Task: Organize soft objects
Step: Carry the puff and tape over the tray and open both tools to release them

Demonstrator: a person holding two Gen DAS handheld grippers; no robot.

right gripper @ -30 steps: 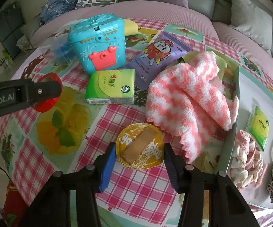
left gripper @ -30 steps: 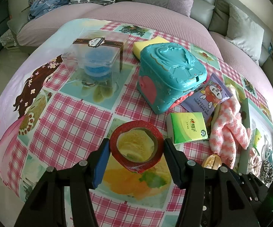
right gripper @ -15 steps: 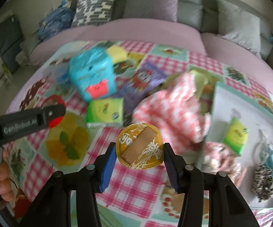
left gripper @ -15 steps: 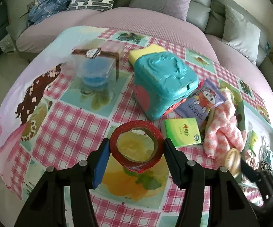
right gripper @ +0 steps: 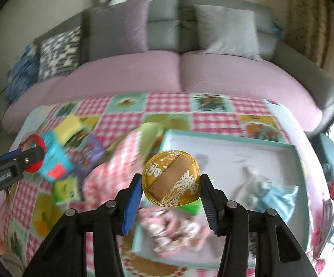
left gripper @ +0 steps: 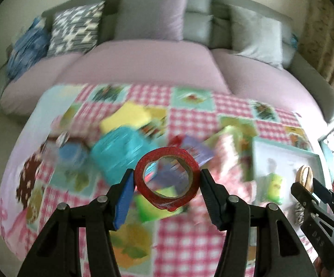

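Both grippers have risen, clamping red tape roll (left gripper: pixel 167 185) and gold disc (right gripper: pixel 171 178).

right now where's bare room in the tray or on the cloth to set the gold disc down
Free: the tray floor toward its far wall, beyond the gold disc in the right gripper, and the checked cloth between tray and sofa. Crowded: the tray's near end with pink scrunchies and a blue pouch; the cloth left of it, under the striped towel.

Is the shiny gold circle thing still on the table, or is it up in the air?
Up in the air. The right gripper pinches the gold foil disc by its edges, and the white tray shows far beneath it.
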